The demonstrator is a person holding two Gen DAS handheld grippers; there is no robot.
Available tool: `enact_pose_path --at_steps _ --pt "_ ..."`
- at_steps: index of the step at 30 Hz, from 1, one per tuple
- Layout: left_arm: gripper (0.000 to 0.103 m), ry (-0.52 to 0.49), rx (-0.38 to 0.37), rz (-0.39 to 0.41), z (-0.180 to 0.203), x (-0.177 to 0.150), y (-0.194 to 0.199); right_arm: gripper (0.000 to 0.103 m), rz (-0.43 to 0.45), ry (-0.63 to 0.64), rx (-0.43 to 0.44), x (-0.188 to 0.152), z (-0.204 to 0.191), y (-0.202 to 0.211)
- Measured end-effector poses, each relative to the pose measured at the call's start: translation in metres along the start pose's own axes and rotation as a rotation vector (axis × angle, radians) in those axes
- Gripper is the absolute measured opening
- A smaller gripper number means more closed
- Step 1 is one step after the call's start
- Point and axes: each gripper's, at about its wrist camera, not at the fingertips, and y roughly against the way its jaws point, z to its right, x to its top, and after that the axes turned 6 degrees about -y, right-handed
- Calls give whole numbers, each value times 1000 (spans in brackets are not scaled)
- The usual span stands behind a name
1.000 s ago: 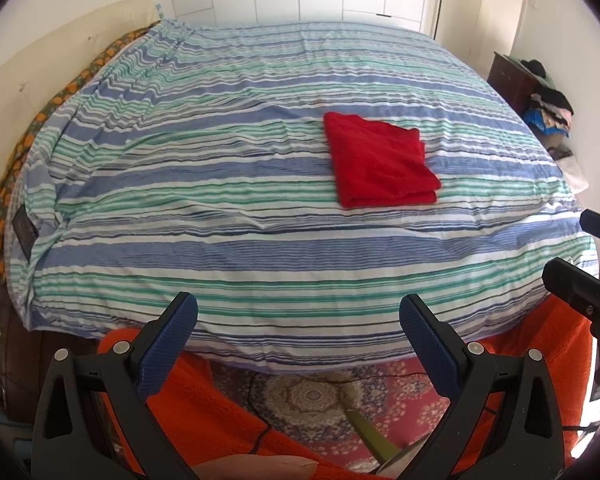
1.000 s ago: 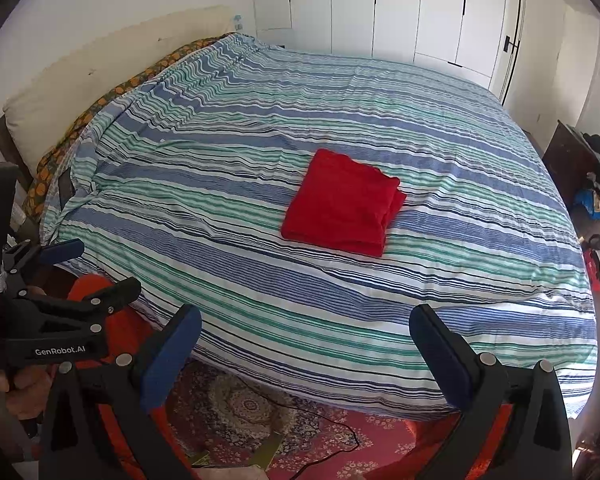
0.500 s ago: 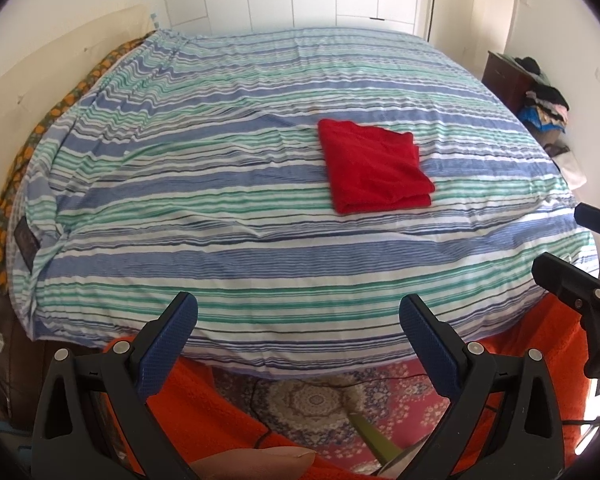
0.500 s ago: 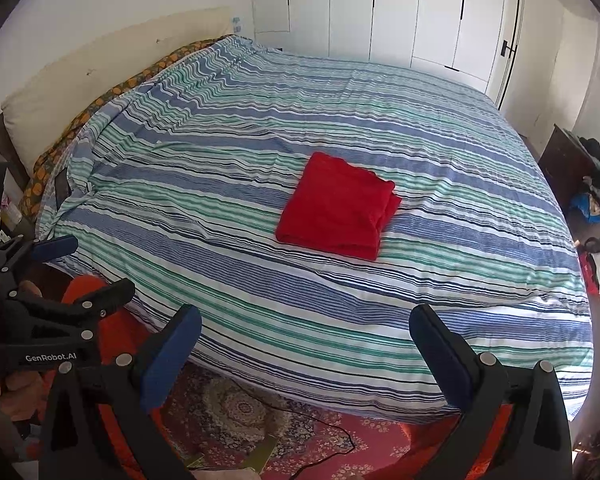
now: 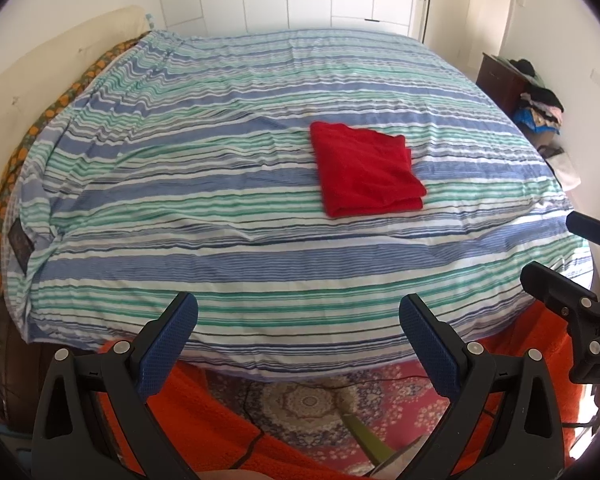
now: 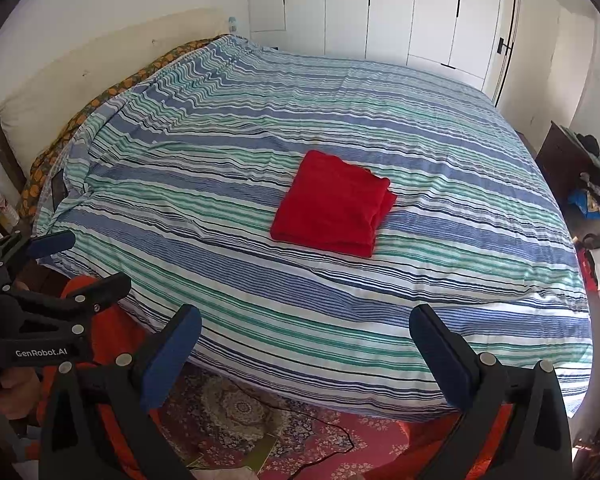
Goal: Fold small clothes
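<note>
Both tools, left tool (image 5: 299, 322) and right tool (image 6: 306, 334), apart, empty; wardrobe handle (image 6: 502, 45) clearer rightward.

folded red cloth (image 5: 366, 169) on striped bedspread (image 5: 220, 240)

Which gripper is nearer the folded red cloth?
Hard to call. Left gripper and right gripper both hang open off the bed's near edge, apart from the red cloth mid-bed.
</note>
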Motion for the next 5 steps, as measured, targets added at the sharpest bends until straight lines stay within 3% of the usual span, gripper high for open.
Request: enact_pose_path --at_steps 5 --pt "101 -15 22 19 4 -1 3 102 -3 -3 0 -1 1 -2"
